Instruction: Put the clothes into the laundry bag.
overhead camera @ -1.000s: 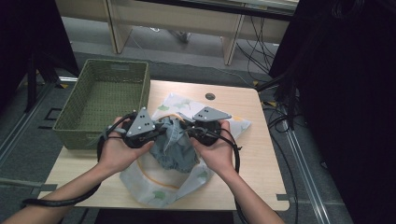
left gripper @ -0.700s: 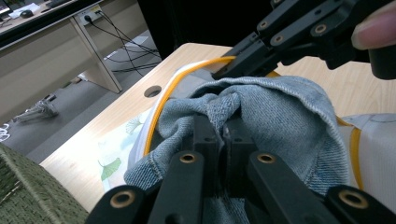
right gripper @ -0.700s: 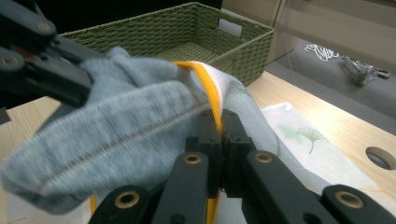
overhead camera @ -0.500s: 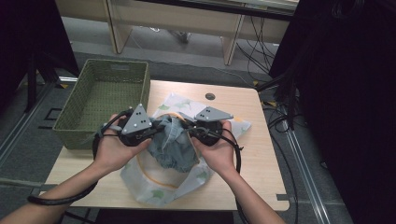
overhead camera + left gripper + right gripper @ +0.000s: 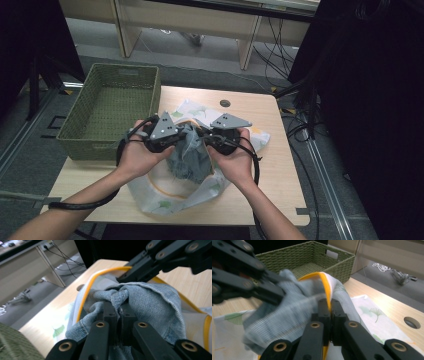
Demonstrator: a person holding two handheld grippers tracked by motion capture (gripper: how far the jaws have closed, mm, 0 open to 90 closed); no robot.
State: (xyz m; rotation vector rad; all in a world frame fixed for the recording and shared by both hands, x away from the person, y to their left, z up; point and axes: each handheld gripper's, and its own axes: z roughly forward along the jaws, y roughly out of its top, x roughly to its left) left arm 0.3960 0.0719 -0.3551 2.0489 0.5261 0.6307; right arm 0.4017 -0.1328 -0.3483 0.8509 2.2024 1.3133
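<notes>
At frame centre our left tool [image 5: 176, 136] is clamped on the denim garment [image 5: 150, 302]; our right tool [image 5: 210, 137] pinches the laundry bag's yellow-trimmed rim [image 5: 327, 287], likely holding it open for stuffing.

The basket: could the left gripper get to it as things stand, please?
Probably not yet: the left gripper is shut on the denim. The basket sits open just beside it, with nothing between.

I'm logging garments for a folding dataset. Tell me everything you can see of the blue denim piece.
The denim piece is faded blue-grey, with stitched seams, bunched and crumpled. It is lifted over a white leaf-print cloth. The left tool pinches a fold; the right tool grips the orange-edged fabric beside it.
</notes>
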